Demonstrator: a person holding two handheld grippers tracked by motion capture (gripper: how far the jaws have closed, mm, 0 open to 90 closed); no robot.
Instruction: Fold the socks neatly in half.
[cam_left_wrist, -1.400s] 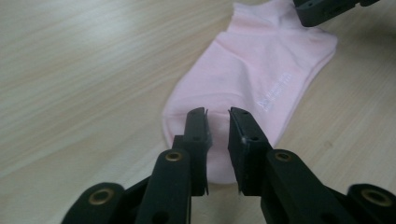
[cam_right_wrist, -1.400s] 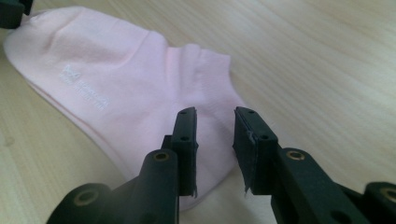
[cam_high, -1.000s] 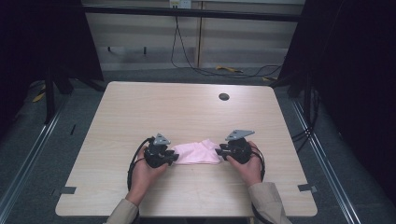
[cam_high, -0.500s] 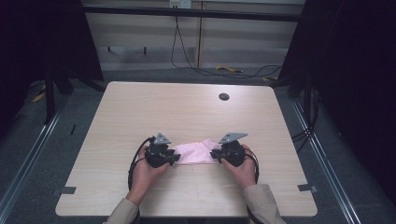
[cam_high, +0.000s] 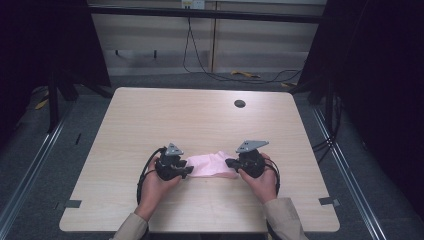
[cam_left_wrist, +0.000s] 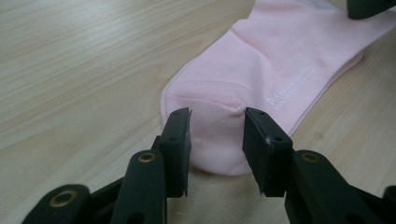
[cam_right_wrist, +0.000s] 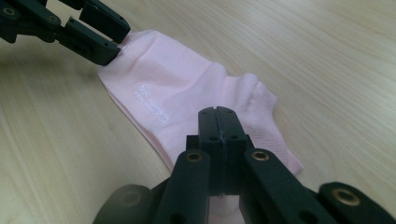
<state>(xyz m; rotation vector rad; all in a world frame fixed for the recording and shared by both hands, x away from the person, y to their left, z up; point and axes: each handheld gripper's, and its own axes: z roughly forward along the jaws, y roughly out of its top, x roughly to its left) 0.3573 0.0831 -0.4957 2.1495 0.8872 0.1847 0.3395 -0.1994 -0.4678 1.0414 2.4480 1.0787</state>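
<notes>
Wooden table (cam_high: 150, 125) carries a pink sock (cam_high: 212, 165) flat near its front edge, between both hands. Right tongs (cam_right_wrist: 218, 114) have just clamped its cuff end; left tongs (cam_left_wrist: 217, 126), just opening, stand narrowly apart astride its toe.

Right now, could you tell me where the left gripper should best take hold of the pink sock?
Probably the rounded toe end of the pink sock, approached along the table from its free end: it lies flat, already between the left gripper's parted jaws.
</notes>
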